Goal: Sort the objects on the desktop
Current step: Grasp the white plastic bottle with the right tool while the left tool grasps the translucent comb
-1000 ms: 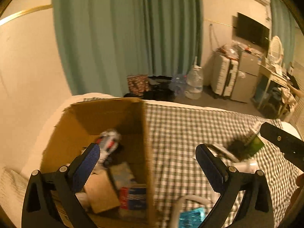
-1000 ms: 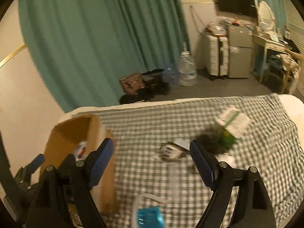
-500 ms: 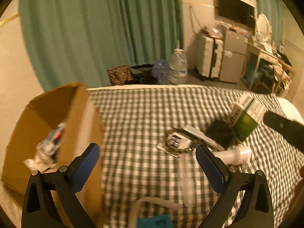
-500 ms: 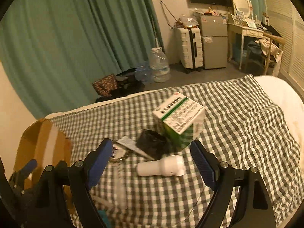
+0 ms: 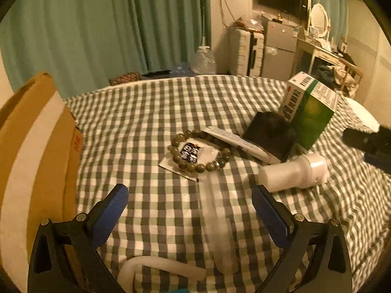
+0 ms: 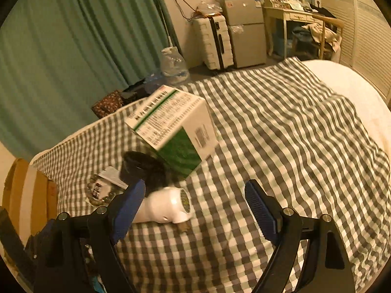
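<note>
Right gripper open, empty, white bottle beside left pad; left gripper open too. Centre jaws across bottle body before closing.

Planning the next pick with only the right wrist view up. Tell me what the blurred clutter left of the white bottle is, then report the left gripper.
Observer: It is a bead bracelet, lying in a ring on a small printed sachet.
Operator: Now the left gripper.
Observer: The left gripper is open and holds nothing. A long translucent strip lies on the checked cloth ahead of it.
Operator: Name anything nearer to it.
Observer: A white looped cord lies at the bottom of its view.
</note>
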The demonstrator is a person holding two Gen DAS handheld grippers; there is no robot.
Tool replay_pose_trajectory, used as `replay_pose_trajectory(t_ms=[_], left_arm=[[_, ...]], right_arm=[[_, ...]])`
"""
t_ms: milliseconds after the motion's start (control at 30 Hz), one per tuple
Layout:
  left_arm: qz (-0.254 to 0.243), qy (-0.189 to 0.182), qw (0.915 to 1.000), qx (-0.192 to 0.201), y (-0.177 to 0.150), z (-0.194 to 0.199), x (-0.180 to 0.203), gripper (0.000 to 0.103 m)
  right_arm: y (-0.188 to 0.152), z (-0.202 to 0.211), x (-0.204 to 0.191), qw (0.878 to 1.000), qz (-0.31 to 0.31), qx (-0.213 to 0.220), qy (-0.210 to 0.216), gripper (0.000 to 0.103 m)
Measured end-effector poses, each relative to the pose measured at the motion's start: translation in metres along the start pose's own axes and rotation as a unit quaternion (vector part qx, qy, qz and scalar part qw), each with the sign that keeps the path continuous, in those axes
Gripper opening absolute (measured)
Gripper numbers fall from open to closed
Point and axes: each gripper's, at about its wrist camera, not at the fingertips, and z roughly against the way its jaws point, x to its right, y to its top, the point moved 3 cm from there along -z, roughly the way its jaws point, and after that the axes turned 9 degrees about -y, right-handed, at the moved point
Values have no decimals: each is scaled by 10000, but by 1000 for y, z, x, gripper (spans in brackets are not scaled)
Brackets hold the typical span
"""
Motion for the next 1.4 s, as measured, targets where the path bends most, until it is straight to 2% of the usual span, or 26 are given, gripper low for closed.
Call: replay_pose_trajectory(t_ms=[300,433,533,633,733,767,933,1067,1200,1400], left_arm=[[440,392,9974,-406,-14,-9,-37,103],[848,21,9954,-450,-19,-11,-41,103],[693,-1,9963,-506,-21,-14,-34,103],[436,259,9968,-611,-24,-20,-29,103],[229,686,9944,-777,-27,-28,-27,103],[218,711,9939,-809,-29,-30,-27,103],[543,578,9923,-950,-34,-36,-35,103],[599,629,9914,-979,-36,-36,-41,103],[533,601,9921,-968,-37,-34,-42,103],[565,230,9952,-772,-25,-40,-23,103]], right_arm=[[-25,-12,-36,9982,572,-142,73,85],[-30,-14,-51,9961,858,27,223,92],[-32,-19,-58,9946,1036,79,-19,95],[-32,-27,-60,9939,1101,-11,-20,95],[-35,-35,-64,9934,1141,-112,25,97],[-37,-39,-66,9928,1192,-138,-25,97],[-41,-45,-76,9908,1333,-189,114,98],[-45,-49,-85,9862,1647,-150,-36,103],[-46,-61,-88,9845,1736,-124,-225,102],[-44,-50,-72,9882,1503,99,-266,100]])
